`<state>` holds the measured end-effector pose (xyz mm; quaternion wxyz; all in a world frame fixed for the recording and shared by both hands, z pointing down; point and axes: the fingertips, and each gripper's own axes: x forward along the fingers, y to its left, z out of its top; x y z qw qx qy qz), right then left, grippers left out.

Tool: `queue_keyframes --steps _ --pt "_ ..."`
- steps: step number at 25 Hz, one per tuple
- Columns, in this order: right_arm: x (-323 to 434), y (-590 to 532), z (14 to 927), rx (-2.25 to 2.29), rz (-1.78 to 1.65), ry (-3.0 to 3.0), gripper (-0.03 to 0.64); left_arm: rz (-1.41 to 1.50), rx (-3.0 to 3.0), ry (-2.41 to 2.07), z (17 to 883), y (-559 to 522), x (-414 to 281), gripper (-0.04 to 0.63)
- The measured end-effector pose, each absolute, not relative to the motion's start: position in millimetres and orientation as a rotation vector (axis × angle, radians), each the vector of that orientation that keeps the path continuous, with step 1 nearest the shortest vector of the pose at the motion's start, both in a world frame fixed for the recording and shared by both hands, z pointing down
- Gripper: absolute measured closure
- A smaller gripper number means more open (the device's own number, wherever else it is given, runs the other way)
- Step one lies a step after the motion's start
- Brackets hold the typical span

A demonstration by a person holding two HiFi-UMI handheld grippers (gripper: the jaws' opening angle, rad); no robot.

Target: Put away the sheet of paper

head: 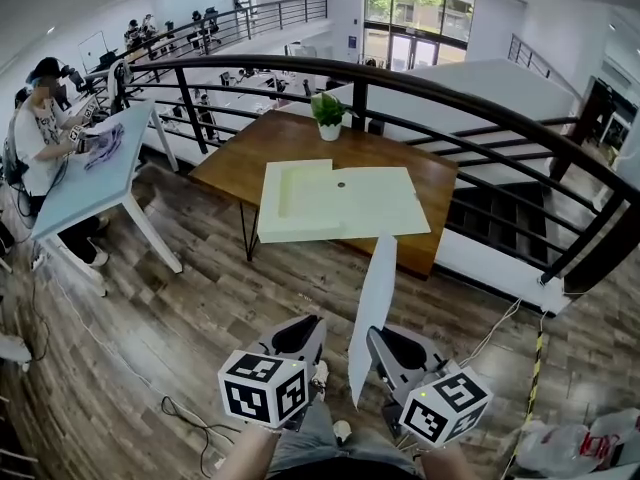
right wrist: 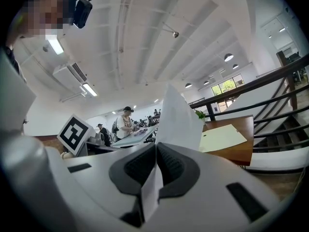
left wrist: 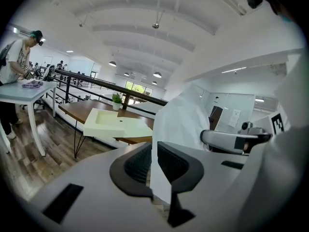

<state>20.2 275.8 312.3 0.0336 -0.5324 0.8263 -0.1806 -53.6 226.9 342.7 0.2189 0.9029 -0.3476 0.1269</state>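
The right gripper [right wrist: 155, 164] has its jaws shut tight on the sheet's lower edge. The left gripper [left wrist: 150, 161] has its jaws closed on a lower corner of it. The sheet [head: 375, 303] stands on edge in the air between them, above the floor and well short of the table [head: 235, 158]. The pick-up looks done. What is left, I judge, is to carry the sheet to the open folder [head: 340, 203] on the table, lay it inside and let go.
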Motion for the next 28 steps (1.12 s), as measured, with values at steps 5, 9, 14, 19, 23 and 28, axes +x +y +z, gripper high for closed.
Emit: queue_keyframes --steps 5,9,14,19,23,28 --pt "25.6 239.5 314.3 -1.633 -0.556 2.538 0.584 0.344 2.485 -0.949 350.6 188.9 -46.6 0.546" --pt "34.5 192.9 313.2 -1.657 -0.559 2.527 0.584 0.34 2.484 -0.931 351.9 143.6 -39.8 0.546" --pt "42.7 123.9 302.5 -1.679 -0.512 2.527 0.584 0.318 2.502 -0.91 342.8 77.5 -33.8 0.546" --pt "43.2 65.2 296.3 -1.707 -0.488 2.519 0.584 0.312 2.52 -0.881 337.3 17.1 -32.7 0.546" --pt "41.4 27.0 294.8 -1.728 -0.475 2.509 0.584 0.309 2.532 -0.857 334.3 -24.3 -33.7 0.546" --pt "44.4 -10.4 295.0 -1.758 -0.477 2.485 0.584 0.329 2.552 -0.82 334.0 -64.6 -27.7 0.546"
